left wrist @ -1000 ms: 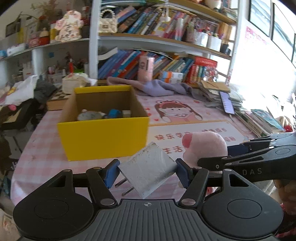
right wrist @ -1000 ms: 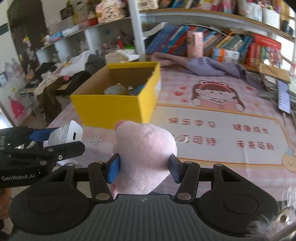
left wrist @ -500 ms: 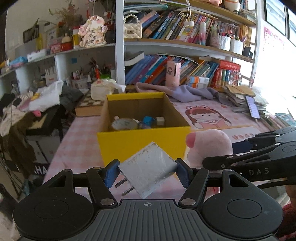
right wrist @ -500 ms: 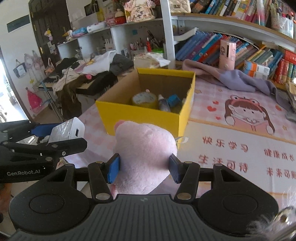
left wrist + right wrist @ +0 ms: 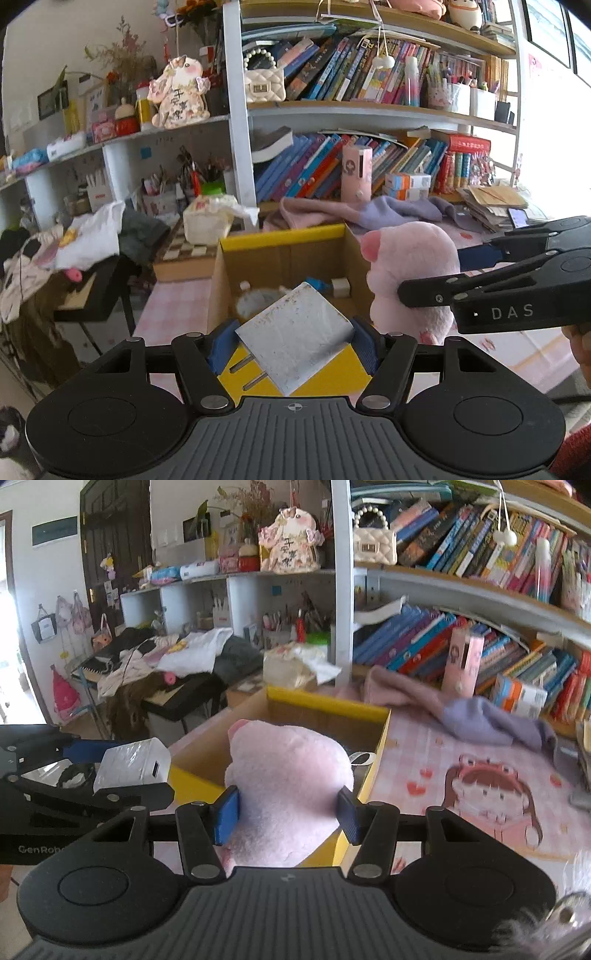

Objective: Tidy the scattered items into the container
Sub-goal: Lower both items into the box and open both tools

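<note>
My left gripper (image 5: 293, 345) is shut on a white plug-in charger (image 5: 295, 338), prongs pointing down-left; it also shows in the right wrist view (image 5: 131, 766). My right gripper (image 5: 286, 818) is shut on a pink plush toy (image 5: 290, 786), also seen in the left wrist view (image 5: 413, 273). Both are held above the near edge of the open yellow cardboard box (image 5: 288, 236), whose rim shows in the right wrist view (image 5: 332, 701). Small items lie inside the box (image 5: 332, 286).
A pink checked tablecloth with a cartoon girl print (image 5: 491, 794) covers the table. A purple cloth (image 5: 480, 716) and a tissue box (image 5: 208, 219) lie behind the box. Bookshelves (image 5: 369, 166) stand at the back. A cluttered side desk (image 5: 166, 664) is at left.
Both grippers have moved forward and up toward the yellow box, which now sits right beneath them. Each keeps hold of its item.
</note>
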A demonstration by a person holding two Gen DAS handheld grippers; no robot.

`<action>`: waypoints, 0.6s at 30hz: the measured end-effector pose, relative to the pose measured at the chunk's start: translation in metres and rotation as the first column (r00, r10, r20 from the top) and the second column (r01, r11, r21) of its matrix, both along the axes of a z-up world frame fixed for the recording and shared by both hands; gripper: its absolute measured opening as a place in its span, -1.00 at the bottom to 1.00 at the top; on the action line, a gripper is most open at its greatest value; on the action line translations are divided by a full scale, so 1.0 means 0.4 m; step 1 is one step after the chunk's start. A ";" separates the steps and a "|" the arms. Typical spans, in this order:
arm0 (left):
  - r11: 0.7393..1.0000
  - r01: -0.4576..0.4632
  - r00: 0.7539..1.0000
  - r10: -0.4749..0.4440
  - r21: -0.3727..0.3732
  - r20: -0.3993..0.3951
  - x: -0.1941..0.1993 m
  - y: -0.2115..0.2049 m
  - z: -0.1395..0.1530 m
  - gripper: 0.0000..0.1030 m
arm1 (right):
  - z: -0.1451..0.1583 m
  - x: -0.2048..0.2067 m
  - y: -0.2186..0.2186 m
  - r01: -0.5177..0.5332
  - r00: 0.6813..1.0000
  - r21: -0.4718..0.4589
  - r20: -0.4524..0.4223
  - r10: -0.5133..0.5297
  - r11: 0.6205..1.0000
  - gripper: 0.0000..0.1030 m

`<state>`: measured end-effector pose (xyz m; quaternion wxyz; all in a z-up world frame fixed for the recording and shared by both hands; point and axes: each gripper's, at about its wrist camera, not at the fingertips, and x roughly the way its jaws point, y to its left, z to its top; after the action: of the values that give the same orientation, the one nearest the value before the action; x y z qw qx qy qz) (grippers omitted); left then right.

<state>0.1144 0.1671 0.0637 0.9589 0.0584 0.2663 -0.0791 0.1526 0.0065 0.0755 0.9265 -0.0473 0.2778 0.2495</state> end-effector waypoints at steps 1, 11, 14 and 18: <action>1.000 -0.001 1.000 0.001 0.005 0.005 0.018 -0.001 0.002 0.26 | 0.002 0.021 0.001 0.000 1.000 -0.002 0.007 0.000 1.000 0.02; 0.997 -0.033 0.999 0.036 0.071 -0.040 0.255 0.012 -0.023 0.26 | -0.033 0.220 0.052 -0.086 0.996 -0.095 0.027 0.089 0.992 0.02; 0.994 -0.027 0.996 0.036 0.109 -0.079 0.325 0.007 -0.050 0.26 | -0.072 0.274 0.080 -0.141 0.990 -0.153 0.002 0.143 0.978 0.02; 0.990 -0.020 0.990 0.040 0.142 -0.138 0.419 0.006 -0.079 0.26 | -0.124 0.331 0.119 -0.228 0.973 -0.250 -0.030 0.227 0.941 0.03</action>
<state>0.2819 0.1695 0.0321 0.9323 0.1160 0.3389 -0.0497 0.2850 0.0541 0.0258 0.8778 -0.1961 0.3004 0.3175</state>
